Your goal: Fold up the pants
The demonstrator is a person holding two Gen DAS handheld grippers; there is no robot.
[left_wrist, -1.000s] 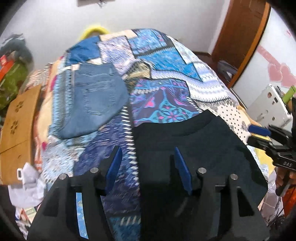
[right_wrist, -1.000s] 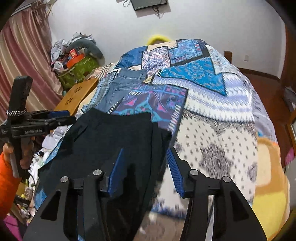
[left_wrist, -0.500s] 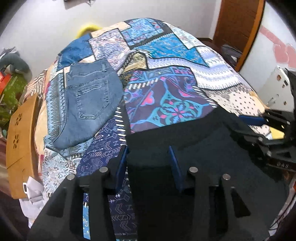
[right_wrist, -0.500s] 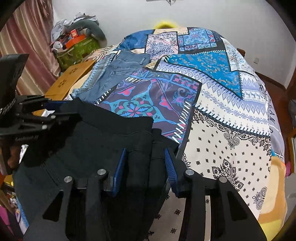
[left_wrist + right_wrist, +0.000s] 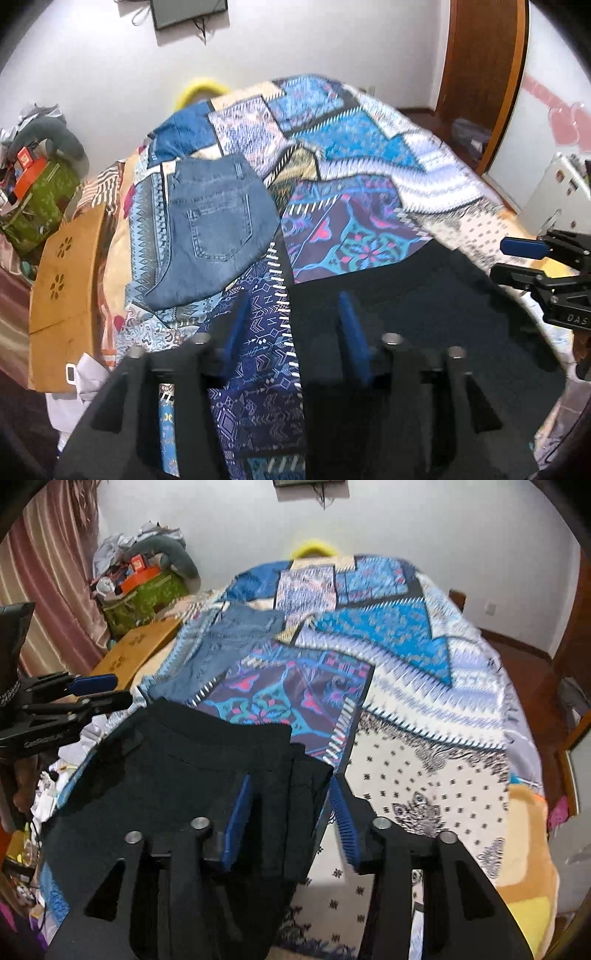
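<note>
Black pants [image 5: 177,775]: lying flat on the near end of the patchwork bedspread [image 5: 424,709], directly under and ahead of both claws; waistband edge running crosswise on the far side, long axis apparently trailing back toward the holder and over the bed's near edge, though the legs are hidden below the frames.

Right gripper [image 5: 291,812]: pointing steeply down over the garment's right-hand margin, straddling its doubled side edge; jaws opening, cloth lying between the blue pads but not pinched, both pads standing clear of it.

Left gripper [image 5: 291,332]: hanging over the opposite margin, straddling the pants' left edge, left pad over bare bedspread, right pad over black cloth; jaws opening, nothing clamped.

Governing relation, as a judgement: each claw sitting nearest its own side edge, garment spanning the gap between the two, neither claw favoured; any next fold likely calling for a fresh bite at these two edges and a carry along the long axis.

Blue jeans [image 5: 214,229]: already folded, resting well beyond and to the left of the left claw, apart from the black pants.
</note>
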